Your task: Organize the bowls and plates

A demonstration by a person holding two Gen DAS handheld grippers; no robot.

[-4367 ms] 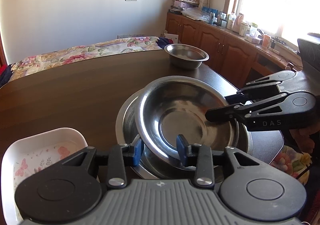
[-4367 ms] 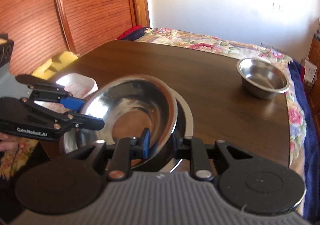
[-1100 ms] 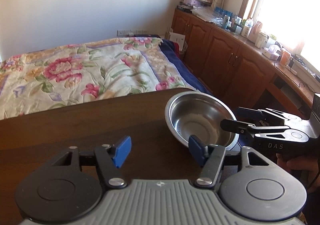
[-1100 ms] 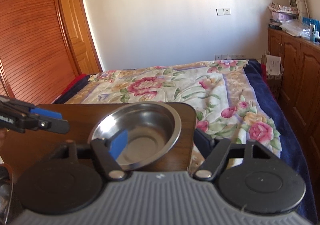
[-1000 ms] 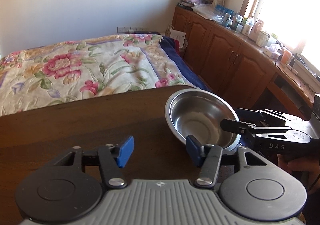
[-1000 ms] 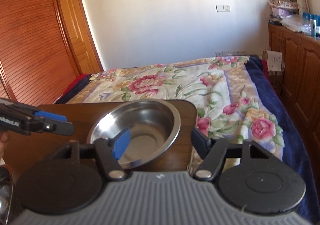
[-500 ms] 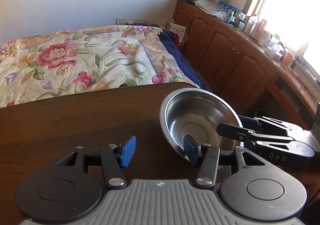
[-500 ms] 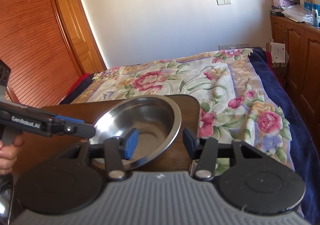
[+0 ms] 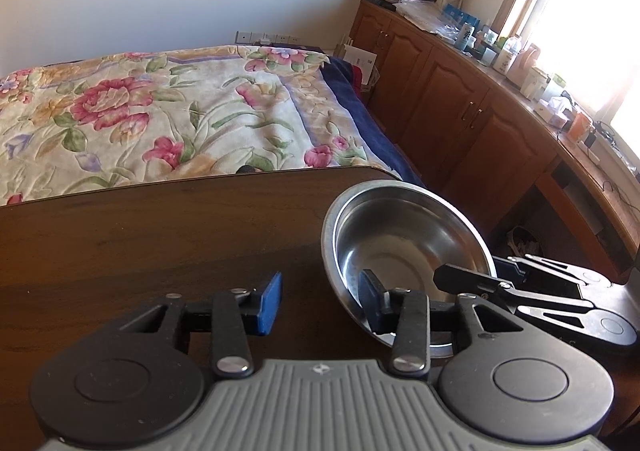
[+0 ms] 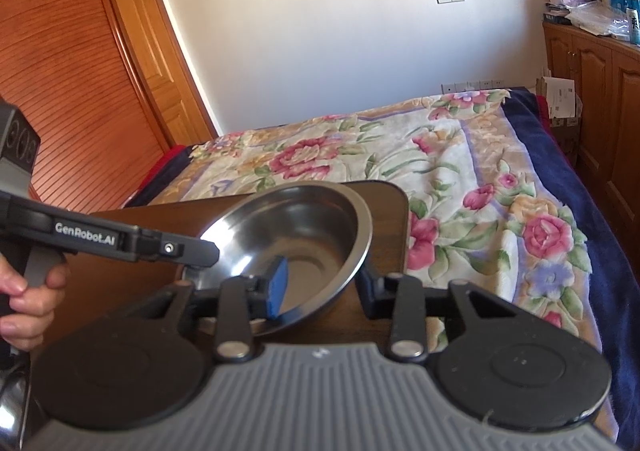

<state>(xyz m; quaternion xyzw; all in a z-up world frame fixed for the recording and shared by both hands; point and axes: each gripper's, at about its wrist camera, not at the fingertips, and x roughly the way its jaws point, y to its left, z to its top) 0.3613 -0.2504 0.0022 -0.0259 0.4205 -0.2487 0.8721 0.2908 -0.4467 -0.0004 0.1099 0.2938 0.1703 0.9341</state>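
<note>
Both tongs, left (image 9: 320, 301) and right (image 10: 322, 281), closing astride the steel bowl's (image 9: 400, 243) rim (at the table (image 9: 160, 243) corner).

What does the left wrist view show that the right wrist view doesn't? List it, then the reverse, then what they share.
Left wrist only: the window and the cluttered counter under it.
Right wrist only: the wooden doors and a hand holding the left gripper.
Both: the bowl on the table, the bed, and the right gripper. Each gripper's jaws are closing astride the bowl's rim, not yet pinching it.
</note>
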